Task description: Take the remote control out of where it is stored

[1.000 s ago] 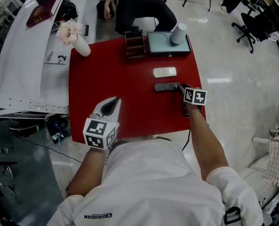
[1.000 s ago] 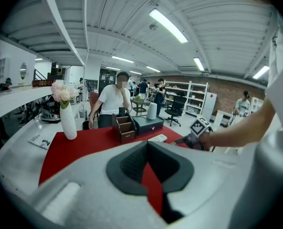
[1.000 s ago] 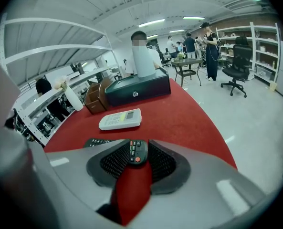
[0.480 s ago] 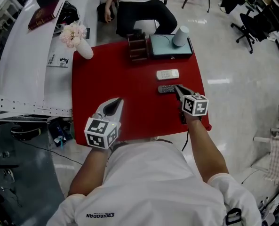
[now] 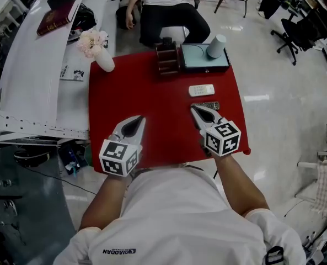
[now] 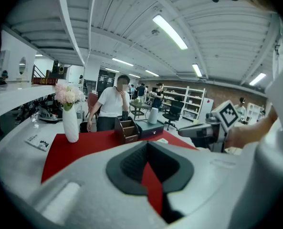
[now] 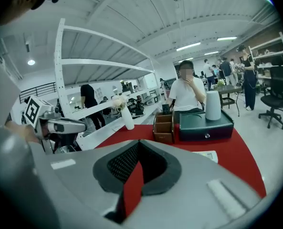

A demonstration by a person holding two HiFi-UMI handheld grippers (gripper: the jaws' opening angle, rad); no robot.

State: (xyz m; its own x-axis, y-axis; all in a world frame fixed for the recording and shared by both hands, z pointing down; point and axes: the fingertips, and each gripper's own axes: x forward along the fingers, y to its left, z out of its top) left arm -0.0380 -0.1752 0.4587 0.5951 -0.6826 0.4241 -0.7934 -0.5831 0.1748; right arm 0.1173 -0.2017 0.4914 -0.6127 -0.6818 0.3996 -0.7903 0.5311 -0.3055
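Observation:
Two remotes lie on the red table [image 5: 152,101] at the right: a white one [image 5: 201,90] and, just nearer me, a dark one [image 5: 209,105], part of it hidden behind my right gripper [image 5: 195,110]. That gripper is shut with nothing in it, and its tip is close beside the dark remote's left end. In the right gripper view the white remote [image 7: 206,155] shows past the closed jaws. My left gripper [image 5: 136,119] hovers shut and empty over the table's near left. A teal drawer box [image 5: 204,58] and a wooden organiser [image 5: 168,57] stand at the far edge.
A grey cup [image 5: 216,46] stands on the drawer box. A white vase of pink flowers [image 5: 101,53] is at the far left corner. A seated person [image 5: 166,10] is just behind the table. A white counter [image 5: 36,70] runs along the left.
My right gripper has drawn back from the dark remote's right end toward me and to the left, and its jaws have closed empty. The dark remote stays on the table. The left gripper has hardly moved.

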